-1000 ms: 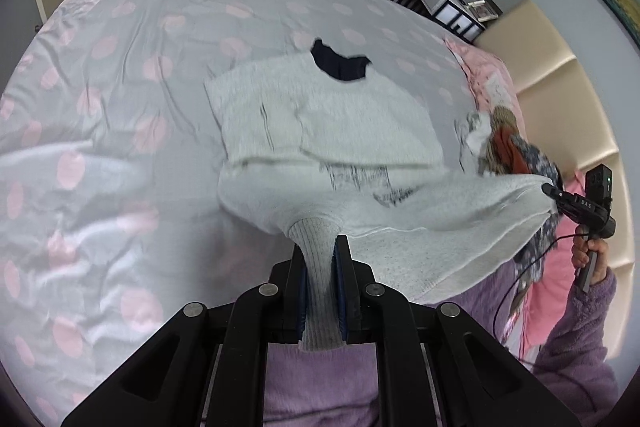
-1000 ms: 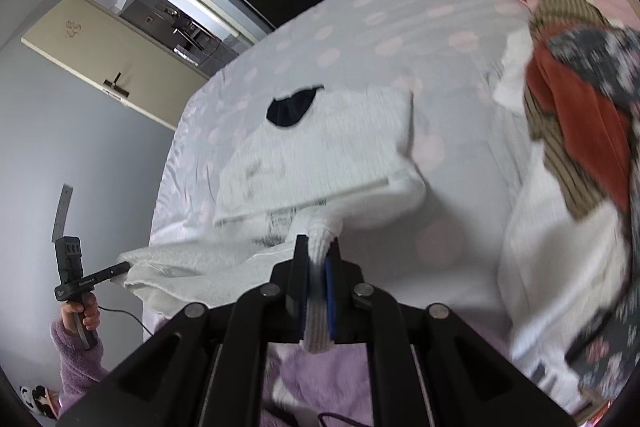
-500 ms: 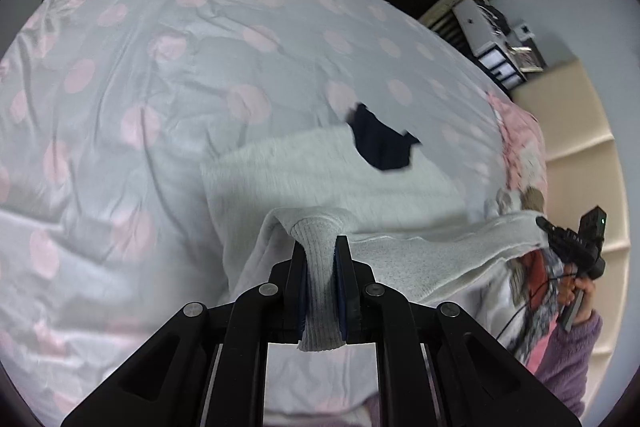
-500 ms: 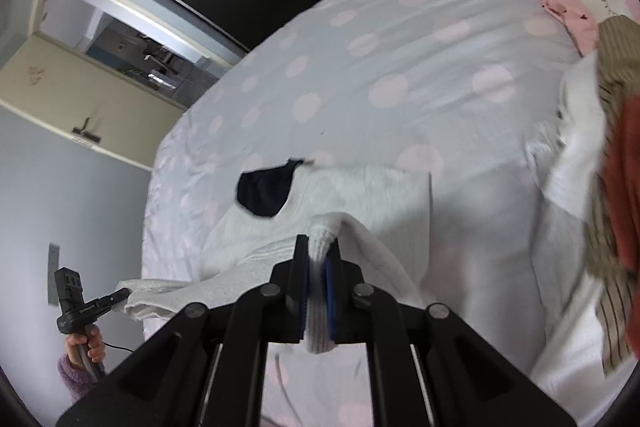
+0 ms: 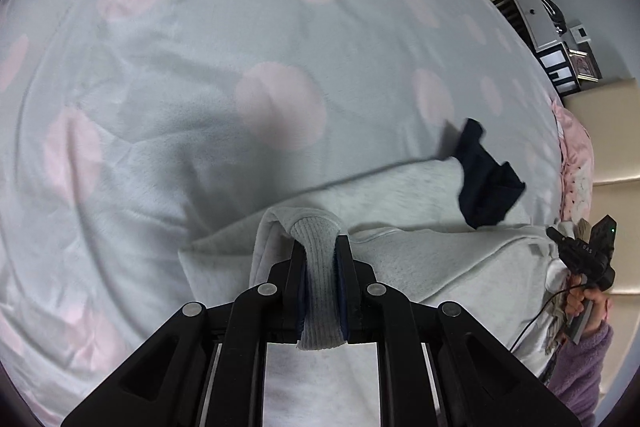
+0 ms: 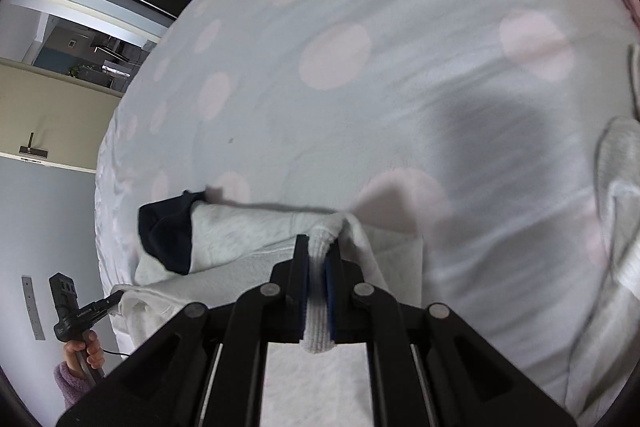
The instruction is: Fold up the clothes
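carrying the ribbed hem of the white sweater (image 5: 400, 195) up and over toward its dark collar (image 5: 486, 183), both ends pinched: left gripper (image 5: 320, 259) clenched on one hem corner, right gripper (image 6: 318, 259) clenched on the other. compared with a second back, much lower and farther across the dotted bedspread (image 5: 200, 67), with the hem now nearly level with the collar and the lower half doubled over the upper. judging from this, bottom-to-top fold nearly laid; next, set the hem down by the collar, then release.
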{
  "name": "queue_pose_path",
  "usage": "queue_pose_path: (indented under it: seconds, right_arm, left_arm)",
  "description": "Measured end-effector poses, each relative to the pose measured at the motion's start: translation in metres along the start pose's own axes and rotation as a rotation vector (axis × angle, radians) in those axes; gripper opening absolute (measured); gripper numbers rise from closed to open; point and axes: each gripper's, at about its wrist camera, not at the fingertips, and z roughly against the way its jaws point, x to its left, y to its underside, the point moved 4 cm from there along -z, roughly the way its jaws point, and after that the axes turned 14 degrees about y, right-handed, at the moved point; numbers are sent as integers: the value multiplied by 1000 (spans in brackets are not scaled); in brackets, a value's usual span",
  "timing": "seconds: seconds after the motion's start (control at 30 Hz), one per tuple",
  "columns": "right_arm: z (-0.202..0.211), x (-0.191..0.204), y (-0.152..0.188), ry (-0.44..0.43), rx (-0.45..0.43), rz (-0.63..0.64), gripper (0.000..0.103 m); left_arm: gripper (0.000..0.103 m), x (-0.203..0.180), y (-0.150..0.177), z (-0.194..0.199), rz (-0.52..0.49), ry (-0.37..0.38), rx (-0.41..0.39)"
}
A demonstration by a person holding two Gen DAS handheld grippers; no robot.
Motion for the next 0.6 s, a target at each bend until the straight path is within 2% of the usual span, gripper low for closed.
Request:
queue_pose_path:
  seconds: [0.07,0.1,0.23,0.33,0.4,0.47,0.53,0.6]
  right_arm:
    - [-10,-1,-2,-2,8,-7,8]
    - [-14,-1,-3,-4,10,-13,11]
    - [-12,-1,-5,-50,2,-76,16]
    - [9,4,-4,-73,-34,-68,21]
    - [25,8,-2,-69,-70,-52,26]
    - [46,10,-1,-52,-126,-43,43]
    - [69,10,-1,-42,-192,-50,48]
    - [87,9,5,-75,-209,-68,48]
  left_arm:
    - [19,5,-3,-2,17,10,-16]
    - [22,7,-5,-2,28,17,-24]
    - [27,6,-7,9,59,42,-61]
    - [32,-6,-3,25,47,59,-91]
    - [46,-16,1,39,23,45,-112]
    - [54,-26,3,59,-5,20,-162]
    - [56,-33,7,77,-4,29,-204]
    - [56,-39,13,95,-7,38,-243]
